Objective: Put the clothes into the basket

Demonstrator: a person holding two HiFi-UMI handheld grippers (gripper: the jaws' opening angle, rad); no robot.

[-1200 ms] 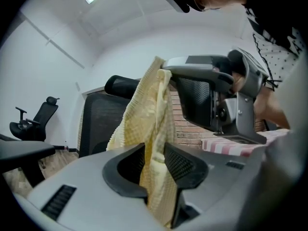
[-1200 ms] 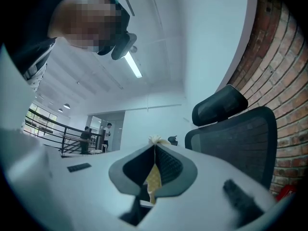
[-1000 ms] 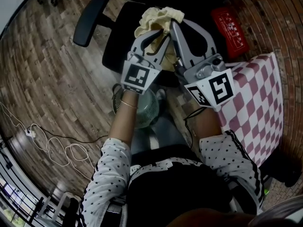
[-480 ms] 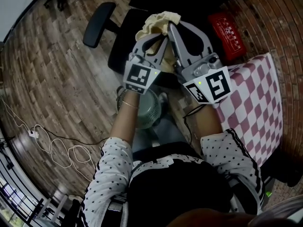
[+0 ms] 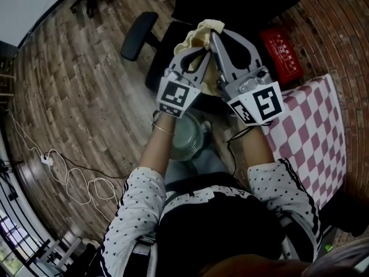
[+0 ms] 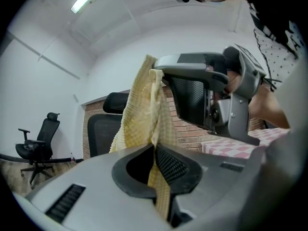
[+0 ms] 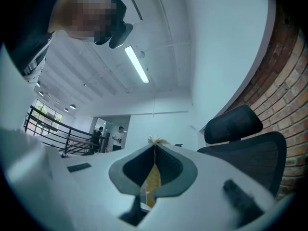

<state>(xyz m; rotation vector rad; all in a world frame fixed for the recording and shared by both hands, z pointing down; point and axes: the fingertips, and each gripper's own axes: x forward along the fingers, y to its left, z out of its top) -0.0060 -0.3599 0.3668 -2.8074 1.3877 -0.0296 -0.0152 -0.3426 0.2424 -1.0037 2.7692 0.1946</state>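
1 yellow cloth (image 5: 203,32), 2 grippers. L gripper (image 5: 205,51) fingers just closed, pinching cloth between them; R gripper (image 5: 214,36) fingers clamped tight on same cloth.

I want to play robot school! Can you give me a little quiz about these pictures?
1. True or false: the left gripper holds nothing.
2. What colour is the cloth in the right gripper? A red, B yellow, C blue.
3. Fill in: behind the cloth stands a black office ____.
Key: 1 false: its jaws have just been closing and pinch the cloth. 2 B. 3 chair.
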